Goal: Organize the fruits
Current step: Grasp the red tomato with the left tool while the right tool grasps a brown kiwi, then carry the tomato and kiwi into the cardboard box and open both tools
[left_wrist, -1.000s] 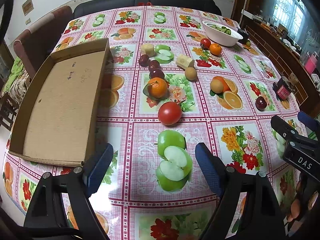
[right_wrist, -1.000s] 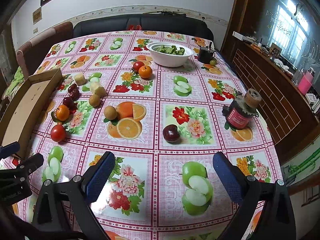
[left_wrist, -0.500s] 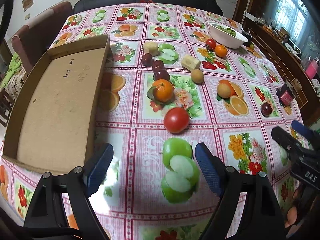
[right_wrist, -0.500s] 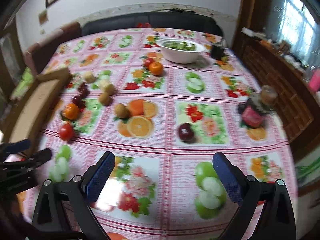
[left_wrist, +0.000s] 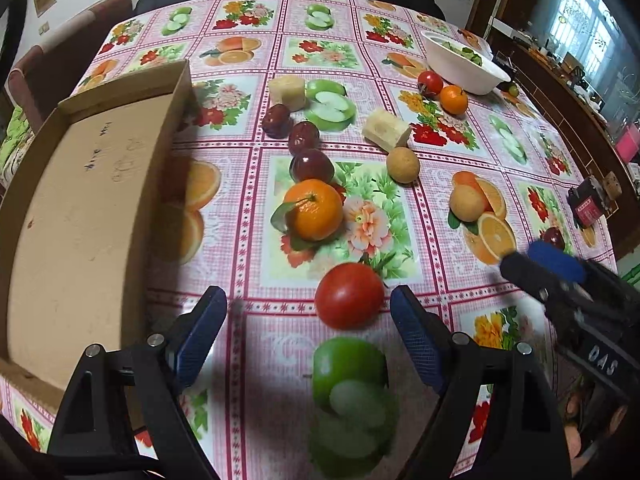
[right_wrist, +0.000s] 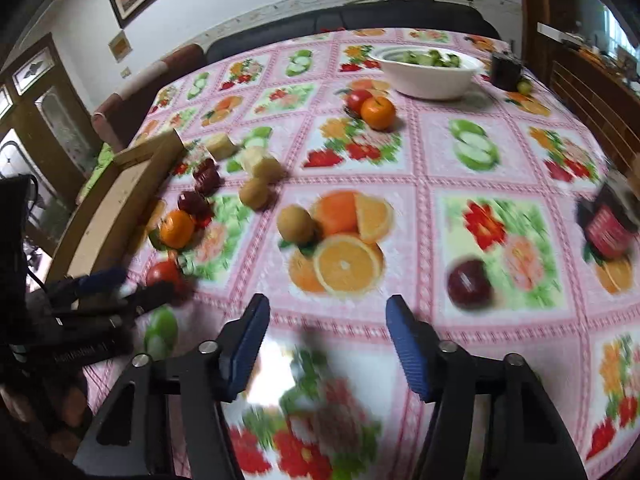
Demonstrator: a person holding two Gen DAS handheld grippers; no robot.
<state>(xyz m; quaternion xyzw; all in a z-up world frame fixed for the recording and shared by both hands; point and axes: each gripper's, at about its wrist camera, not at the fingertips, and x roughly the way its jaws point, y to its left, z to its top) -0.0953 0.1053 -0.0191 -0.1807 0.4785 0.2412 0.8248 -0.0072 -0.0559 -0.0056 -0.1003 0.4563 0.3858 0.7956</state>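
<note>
Glossy pink tablecloth, printed in squares with flowers, sliced oranges and green apples, covers the whole table. At the left lies a shallow cardboard tray of matte brown board with low upright walls and pen marks on its floor; nothing lies in it. Right of it, loose fruit sits on the cloth: three dark red glossy plums in a line, a leafy stemmed orange just below them, and a smooth round tomato nearest. Two pale yellow rough-cut chunks and two tan matte round fruits lie further right, then a second tomato and orange touching beside a white bowl of greens.

The left gripper hangs with its ridged blue pads wide apart, the tomato just ahead between them, untouched. The right gripper has just been closing; its jaws stand partly apart over bare cloth, gripping nothing. A lone plum lies to its right.
</note>
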